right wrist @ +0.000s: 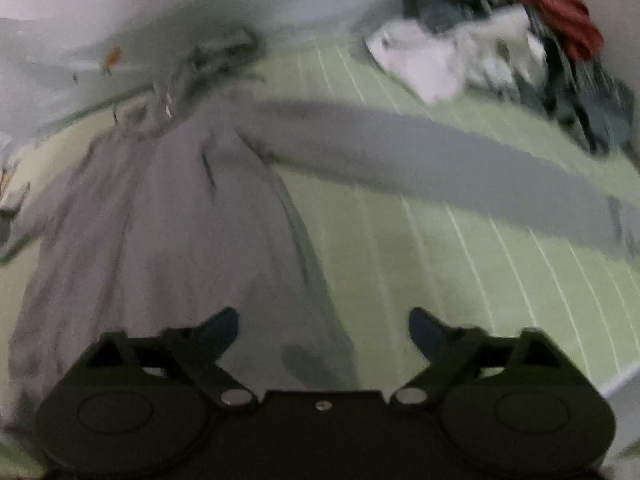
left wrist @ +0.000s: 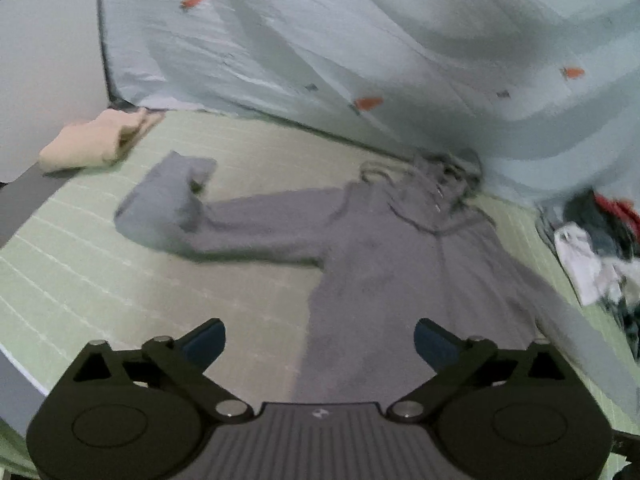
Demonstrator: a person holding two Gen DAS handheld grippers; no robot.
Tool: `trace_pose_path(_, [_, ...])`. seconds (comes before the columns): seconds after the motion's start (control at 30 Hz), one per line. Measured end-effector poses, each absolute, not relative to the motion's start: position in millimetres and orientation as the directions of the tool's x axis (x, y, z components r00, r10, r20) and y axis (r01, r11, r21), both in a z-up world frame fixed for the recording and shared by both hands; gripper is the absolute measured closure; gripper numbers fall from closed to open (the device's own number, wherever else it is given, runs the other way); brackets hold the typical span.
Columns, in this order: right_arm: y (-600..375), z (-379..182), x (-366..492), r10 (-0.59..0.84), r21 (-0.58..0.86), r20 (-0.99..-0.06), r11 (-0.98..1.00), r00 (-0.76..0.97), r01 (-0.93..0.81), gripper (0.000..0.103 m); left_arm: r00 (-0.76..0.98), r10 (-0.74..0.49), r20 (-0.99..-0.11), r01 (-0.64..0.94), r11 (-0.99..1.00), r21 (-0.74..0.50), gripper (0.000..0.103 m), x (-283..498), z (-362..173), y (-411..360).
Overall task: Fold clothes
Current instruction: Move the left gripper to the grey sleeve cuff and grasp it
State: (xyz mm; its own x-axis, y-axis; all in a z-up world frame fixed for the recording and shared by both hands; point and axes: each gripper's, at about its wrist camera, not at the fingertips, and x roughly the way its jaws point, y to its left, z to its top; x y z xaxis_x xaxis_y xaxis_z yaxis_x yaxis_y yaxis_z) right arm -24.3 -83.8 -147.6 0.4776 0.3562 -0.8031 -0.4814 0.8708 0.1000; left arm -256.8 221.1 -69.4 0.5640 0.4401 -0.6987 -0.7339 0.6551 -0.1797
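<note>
Our left gripper stands spread wide with nothing between its blue pads, hanging over the lower left hem of the grey hoodie; our right gripper is just as wide and empty, over the lower right edge of the same garment. The hoodie lies flat, front up, on the green striped bed sheet, its hood toward the pale blue quilt heaped behind it. From the left wrist view, the left sleeve is bent back on itself near the cuff; from the right wrist view, the right sleeve runs out straight toward the pile of unfolded clothes. We judge the first risk to lie in that doubled left sleeve: if we fold it in as it lies, the kink gets trapped inside and the fold comes out lumpy. If either gripper closes too deep, we may pinch the sheet together with the hoodie and drag both. The right cuff ends near the clothes pile, so a careless sweep there could snag another garment. The hood and its drawstrings sit against the quilt and could catch on it when we lift. The folded beige garment in the far corner lies well apart and seems safe. Both views are blurred, so fine creases escape us.
</note>
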Motion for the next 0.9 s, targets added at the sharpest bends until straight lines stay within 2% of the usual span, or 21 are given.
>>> trace_pose_path(0.1, [-45,-146,-28,0.366,0.095,-0.791,0.865,0.491,-0.492,0.0,0.57,0.455,-0.684,-0.737,0.651,-0.182,0.001,-271,-65,257])
trace_pose_path(0.23, [6,-161,-50,0.399,0.135,-0.78,0.859,0.481,-0.494,0.0,0.58,0.478,-0.66,-0.743,0.643,-0.186,0.0,-300,-64,310])
trace_pose_path(0.37, [55,-180,-72,0.395,0.161,-0.802,0.865,0.448,-0.475,0.0,0.524,0.518,-0.676,-0.794,0.585,-0.168,0.0,-331,-70,373])
trace_pose_path(0.5, [95,-192,-81,0.309,0.089,-0.801,0.909,0.513,-0.408,0.0,0.468,0.562,-0.682,-0.841,0.521,-0.148,0.002,-354,-77,431])
trace_pose_path(0.6, [108,-196,-79,0.236,0.027,-0.81,0.93,0.537,-0.367,0.0,0.451,0.538,-0.712,-0.852,0.498,-0.164,0.005,-354,-90,468])
trace_pose_path(0.77, [118,-201,-74,0.213,0.009,-0.794,0.941,0.569,-0.339,0.0,0.447,0.465,-0.764,-0.837,0.518,-0.174,0.016,-330,-121,519])
trace_pose_path(0.9, [125,-205,-82,0.173,0.0,-0.759,0.964,0.627,-0.267,0.0,0.448,0.416,-0.792,-0.828,0.526,-0.192,0.015,-301,-141,546])
